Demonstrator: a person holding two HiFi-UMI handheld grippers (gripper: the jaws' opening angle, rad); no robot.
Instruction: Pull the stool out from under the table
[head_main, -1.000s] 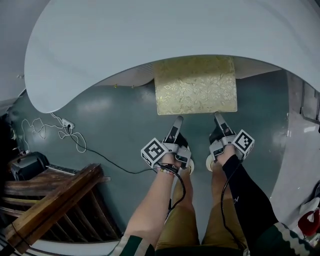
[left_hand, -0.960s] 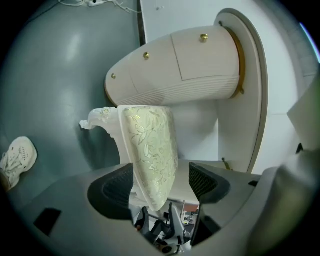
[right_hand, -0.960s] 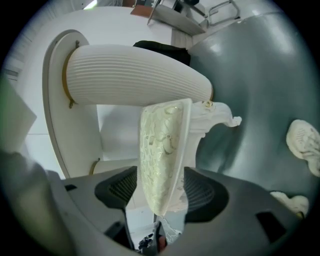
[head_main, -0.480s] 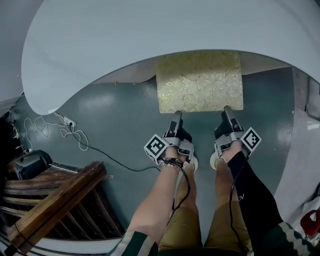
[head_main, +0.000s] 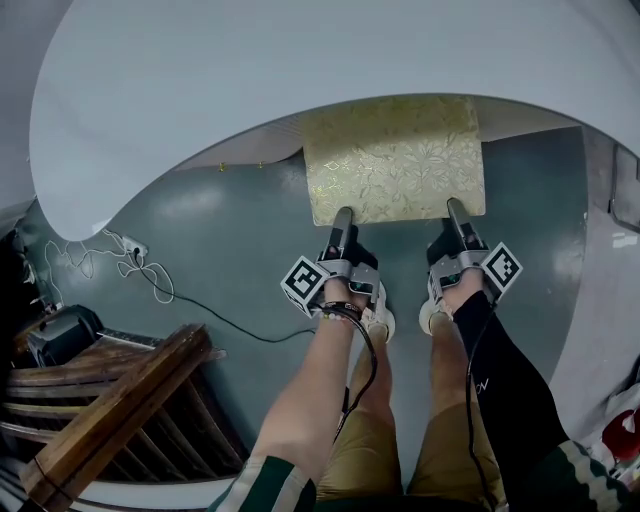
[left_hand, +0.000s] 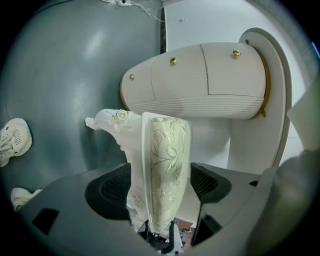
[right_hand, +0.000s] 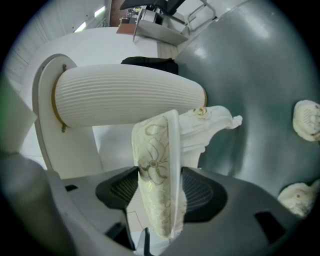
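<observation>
The stool (head_main: 395, 155), with a gold flower-patterned cushion on a white carved frame, stands half under the white round table (head_main: 300, 70). My left gripper (head_main: 343, 215) sits on the left part of the seat's near edge. The right gripper (head_main: 456, 208) sits on the right part. In the left gripper view the seat edge (left_hand: 167, 165) stands between the dark pads (left_hand: 107, 192), which touch it on both sides. In the right gripper view the jaws are closing on the seat edge (right_hand: 157, 165), and both pads (right_hand: 200, 192) lie against it.
The table's ribbed white pedestal (left_hand: 200, 80) lies just behind the stool. Dark wooden furniture (head_main: 110, 400) fills the lower left, with a thin cable (head_main: 190, 305) across the grey-green floor. The person's pale shoes (head_main: 378, 322) stand right behind the grippers. A white panel (head_main: 600, 290) bounds the right.
Both grippers have moved forward from just short of the stool onto its near seat edge, which now sits between their jaws. The stool shows no clear move.
</observation>
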